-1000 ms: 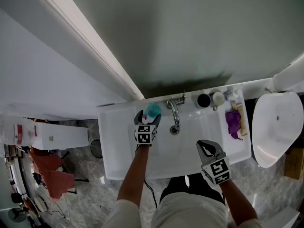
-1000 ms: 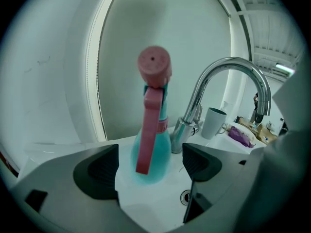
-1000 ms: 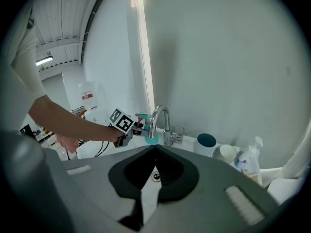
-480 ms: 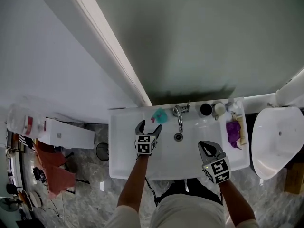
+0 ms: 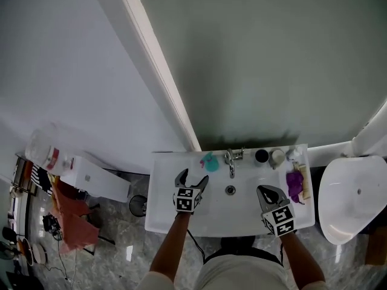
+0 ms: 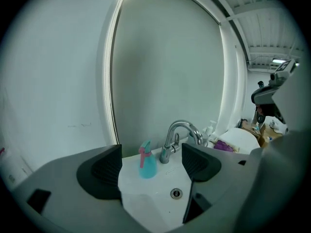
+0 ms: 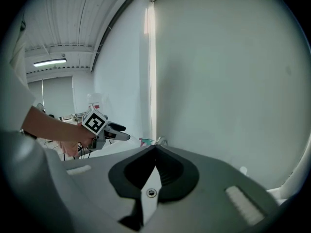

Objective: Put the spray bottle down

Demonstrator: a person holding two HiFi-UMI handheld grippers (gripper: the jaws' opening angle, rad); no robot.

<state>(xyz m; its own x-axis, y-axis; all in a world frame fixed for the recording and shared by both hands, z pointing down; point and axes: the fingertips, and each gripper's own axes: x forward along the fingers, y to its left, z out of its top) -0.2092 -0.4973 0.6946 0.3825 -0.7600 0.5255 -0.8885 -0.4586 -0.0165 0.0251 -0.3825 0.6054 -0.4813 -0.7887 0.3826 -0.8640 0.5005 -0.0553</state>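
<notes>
A teal spray bottle (image 5: pixel 209 161) with a pink trigger stands upright on the back rim of the white sink (image 5: pixel 162 221), just left of the faucet (image 5: pixel 231 159). My left gripper (image 5: pixel 192 177) hovers over the basin's left side, open and empty, a short way in front of the bottle. In the left gripper view the spray bottle (image 6: pixel 147 163) shows between the spread jaws of the left gripper (image 6: pixel 151 171), well beyond them, beside the faucet (image 6: pixel 181 132). My right gripper (image 5: pixel 269 192) is over the basin's right front, and in its own view the right gripper (image 7: pixel 155 147) is shut on nothing.
The drain (image 5: pixel 230 190) lies mid-basin. Two cups (image 5: pixel 262 156) and a purple cloth (image 5: pixel 294 180) sit on the sink's right ledge. A toilet (image 5: pixel 357 198) is at the right. A white box (image 5: pixel 91 177) and pink cloths lie on the floor at the left.
My left gripper has drawn back from the spray bottle toward the sink's front; the bottle stays standing by the faucet. The head view has pulled back and shows more wall.
</notes>
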